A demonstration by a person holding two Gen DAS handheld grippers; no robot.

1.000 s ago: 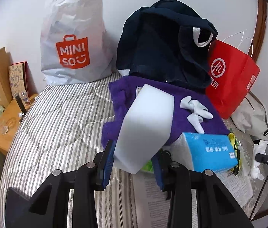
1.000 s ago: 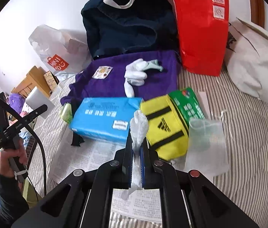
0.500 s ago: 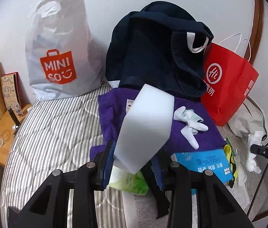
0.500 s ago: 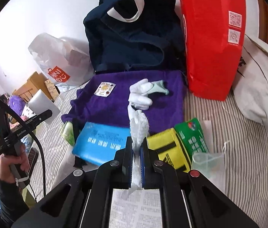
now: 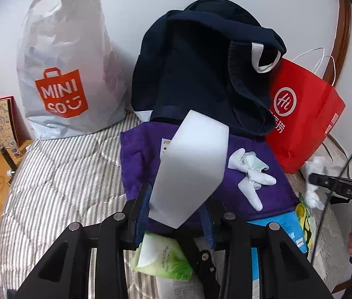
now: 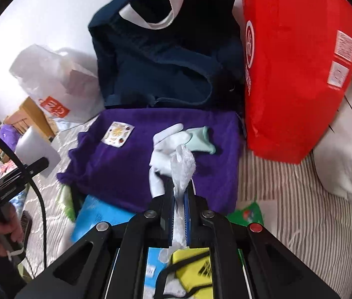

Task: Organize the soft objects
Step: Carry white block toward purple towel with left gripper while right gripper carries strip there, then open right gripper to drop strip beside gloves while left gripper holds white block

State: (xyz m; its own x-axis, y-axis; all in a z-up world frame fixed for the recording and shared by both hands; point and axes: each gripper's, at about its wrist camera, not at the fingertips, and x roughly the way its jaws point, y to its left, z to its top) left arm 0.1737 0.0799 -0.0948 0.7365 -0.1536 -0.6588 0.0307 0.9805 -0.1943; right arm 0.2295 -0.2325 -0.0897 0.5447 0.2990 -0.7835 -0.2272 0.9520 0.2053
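Left wrist view: left tongs [image 5: 176,211] clamp a white foam block's [image 5: 191,172] lower end above the purple towel [image 5: 270,189] — light, squashy. Right tongs [image 6: 179,196] pinch a crumpled white tissue [image 6: 183,164] low down — flimsy, tears easily.

The white block [image 5: 191,167] looks like matt foam, smooth-faced. The purple towel [image 6: 156,154] is fuzzy cloth. The red bag [image 5: 303,122] seems stiff, slightly glossy paper. The MINISO bag [image 5: 63,74] is crinkled plastic. The striped mattress [image 5: 63,174] is quilted fabric.
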